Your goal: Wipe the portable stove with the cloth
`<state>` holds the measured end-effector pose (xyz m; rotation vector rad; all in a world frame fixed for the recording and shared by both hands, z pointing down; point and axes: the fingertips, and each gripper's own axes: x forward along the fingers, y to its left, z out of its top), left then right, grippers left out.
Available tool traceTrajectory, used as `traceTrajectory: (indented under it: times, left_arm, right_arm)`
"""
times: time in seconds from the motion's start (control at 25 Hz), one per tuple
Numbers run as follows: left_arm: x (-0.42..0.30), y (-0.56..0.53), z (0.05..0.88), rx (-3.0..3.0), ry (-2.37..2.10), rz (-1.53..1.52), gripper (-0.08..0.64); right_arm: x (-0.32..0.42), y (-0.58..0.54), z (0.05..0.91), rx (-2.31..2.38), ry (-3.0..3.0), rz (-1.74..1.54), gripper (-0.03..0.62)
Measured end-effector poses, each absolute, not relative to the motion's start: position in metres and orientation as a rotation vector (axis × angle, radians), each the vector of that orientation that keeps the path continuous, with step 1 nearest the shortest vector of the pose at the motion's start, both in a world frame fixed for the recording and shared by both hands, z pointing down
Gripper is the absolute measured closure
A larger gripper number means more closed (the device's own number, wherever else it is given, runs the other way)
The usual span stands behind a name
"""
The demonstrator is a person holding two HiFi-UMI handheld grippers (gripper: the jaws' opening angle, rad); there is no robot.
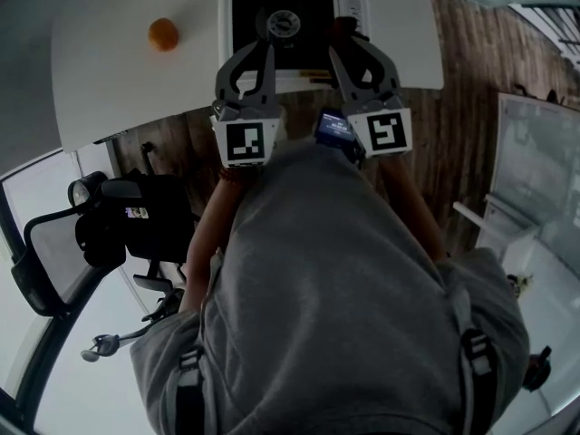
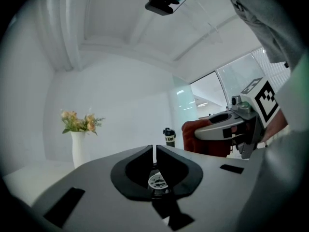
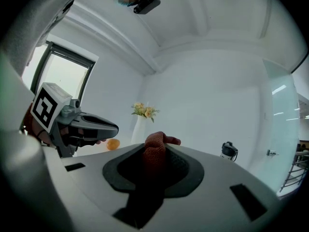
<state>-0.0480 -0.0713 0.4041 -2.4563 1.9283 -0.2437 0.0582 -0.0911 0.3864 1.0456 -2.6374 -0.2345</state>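
The portable stove, black-topped in a white case, sits on the white table's near edge in the head view. My left gripper hovers over its round burner, jaws shut with nothing between them. In the left gripper view the left gripper shows only a thin slit, with the burner below it. My right gripper is over the stove's right side, shut on a red cloth. The right gripper view shows the cloth bunched up between the right gripper's jaws.
An orange lies on the table left of the stove. A white vase with flowers and a dark bottle stand farther back. A black office chair is on the floor at my left.
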Motion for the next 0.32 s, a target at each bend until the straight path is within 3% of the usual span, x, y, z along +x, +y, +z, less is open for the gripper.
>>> traceTrajectory:
  times: [0.32]
  left_arm:
    - [-0.06,-0.005,0.403,-2.374,2.081,-0.236,0.515]
  right_arm:
    - [0.058,-0.064,0.377,0.974,-2.694,-0.249,0.491]
